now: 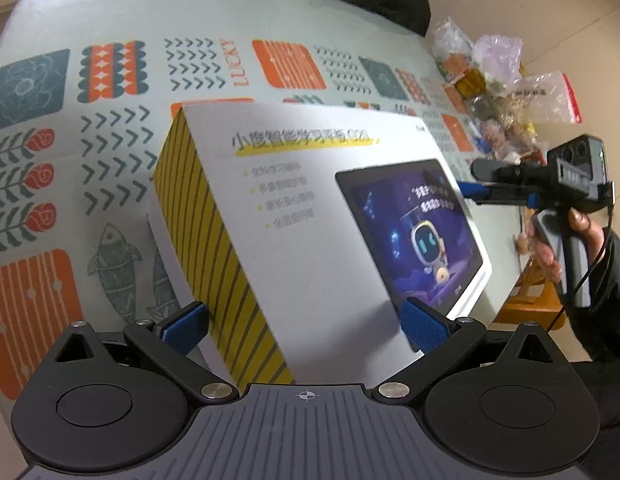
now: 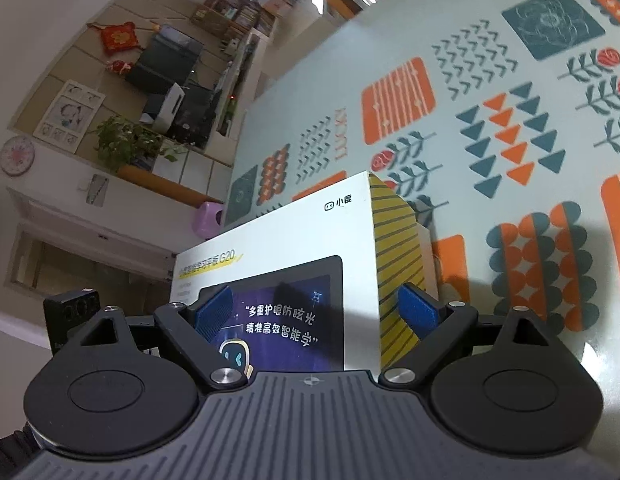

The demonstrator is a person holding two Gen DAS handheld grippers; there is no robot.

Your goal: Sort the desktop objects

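A white tablet box [image 1: 310, 208] with yellow striped sides and a tablet picture on its lid is held tilted above the patterned table. My left gripper [image 1: 306, 324] is shut on the near end of the box, one blue pad on the striped side and one on the lid. My right gripper [image 2: 313, 312] is shut on the other end of the box [image 2: 294, 248], its pads [image 2: 417, 312] on the lid and the striped side. The right gripper also shows in the left wrist view [image 1: 481, 188] at the box's far right edge.
The table has a patterned cloth [image 1: 110, 80] with orange and teal shapes. Several clear bags of snacks [image 1: 501, 92] lie at its far right. A dark chair back [image 1: 381, 0] stands behind the table. A wooden stool [image 1: 525, 300] is beside the table's right edge.
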